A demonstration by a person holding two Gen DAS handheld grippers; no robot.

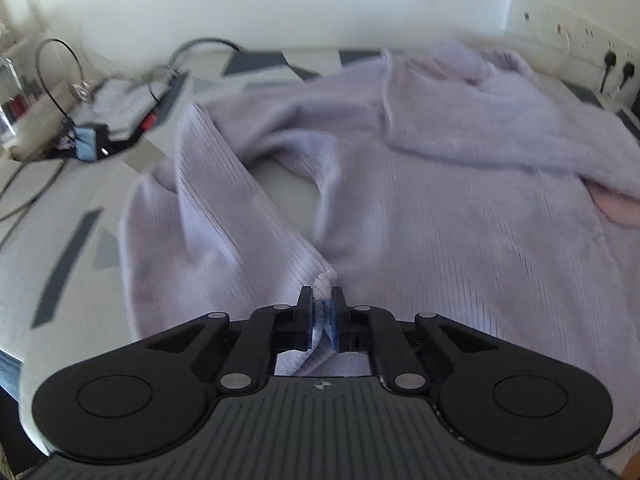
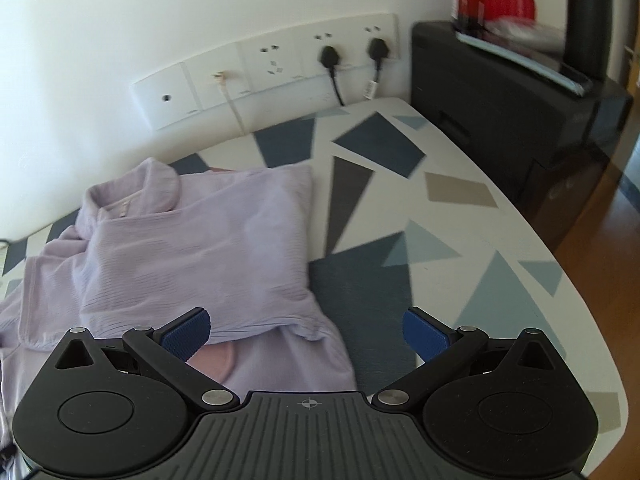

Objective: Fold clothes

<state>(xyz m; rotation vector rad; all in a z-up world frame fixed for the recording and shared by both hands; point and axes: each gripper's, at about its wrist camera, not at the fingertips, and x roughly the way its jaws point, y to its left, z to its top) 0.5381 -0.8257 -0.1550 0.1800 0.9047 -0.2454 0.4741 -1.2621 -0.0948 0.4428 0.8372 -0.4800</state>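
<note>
A lilac ribbed sweater (image 1: pixel 440 220) lies spread over a table covered by a cloth with grey and blue shapes (image 1: pixel 60 208). My left gripper (image 1: pixel 322 308) is shut on a bunched edge of the sweater, and the fabric shows between its blue pads. In the right wrist view the sweater (image 2: pixel 192 248) has one side folded over its body, the collar lies toward the wall, and a pink patch (image 2: pixel 218 360) peeks out beneath the fold. My right gripper (image 2: pixel 306 334) stands open just above the sweater's near right corner, with nothing pinched.
Wall sockets with two black plugs (image 2: pixel 332 56) run behind the table. A black cabinet (image 2: pixel 500 80) with a red object stands at the right. The curved table edge (image 2: pixel 580 320) drops to a wooden floor. Cables and small devices (image 1: pixel 92 120) crowd the far left.
</note>
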